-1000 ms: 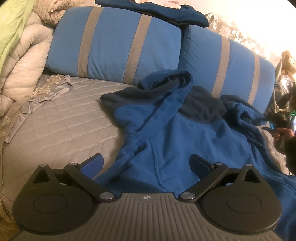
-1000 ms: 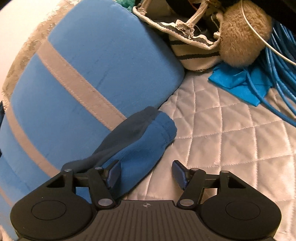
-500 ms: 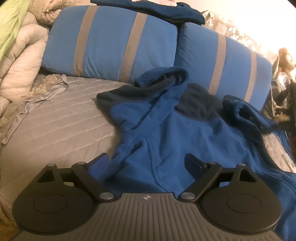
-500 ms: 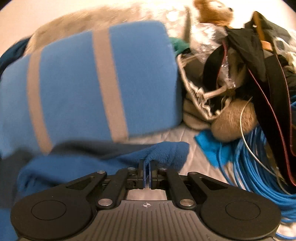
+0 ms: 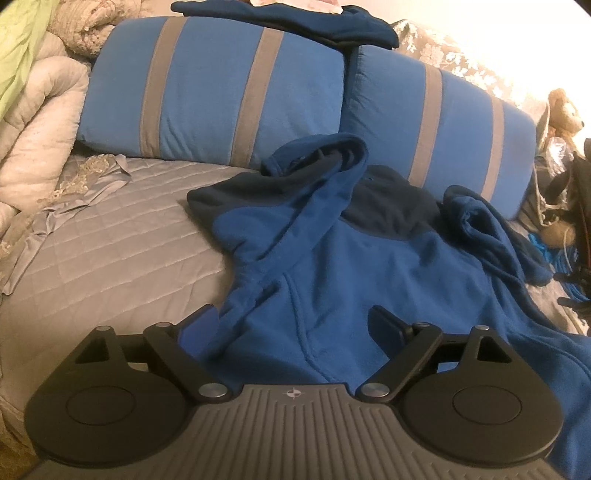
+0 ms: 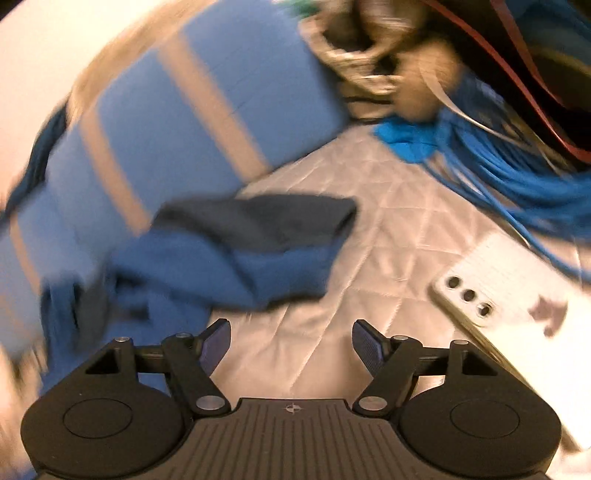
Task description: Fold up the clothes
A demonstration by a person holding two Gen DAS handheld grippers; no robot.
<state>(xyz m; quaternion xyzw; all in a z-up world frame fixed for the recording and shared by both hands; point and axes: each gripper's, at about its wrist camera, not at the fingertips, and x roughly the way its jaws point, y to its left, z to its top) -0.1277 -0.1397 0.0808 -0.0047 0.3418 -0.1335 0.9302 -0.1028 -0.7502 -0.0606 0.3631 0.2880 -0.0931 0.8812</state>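
A blue fleece hoodie (image 5: 369, 266) with dark navy shoulders lies face up on the grey quilted bed (image 5: 110, 251). One sleeve is folded across its chest. My left gripper (image 5: 291, 325) hovers open over the lower front, with fabric lying beneath its fingers but not pinched. In the blurred right wrist view, the hoodie's other sleeve (image 6: 255, 254) lies bunched on the quilt (image 6: 369, 258) beside the striped pillow (image 6: 192, 122). My right gripper (image 6: 291, 343) sits just short of that cuff, its jaws opening with nothing between them.
Two blue pillows with grey stripes (image 5: 229, 92) stand behind the hoodie, with dark folded clothes (image 5: 314, 18) on top. Rolled duvets (image 5: 33, 122) lie at the left. A white phone (image 6: 498, 291), blue cables (image 6: 517, 177) and bags (image 6: 369, 55) crowd the right side.
My right gripper shut on the sleeve cuff, swept it sideways along the pillow, then let go and now stands open. The left gripper's jaws narrowed slightly; its view barely shifted.
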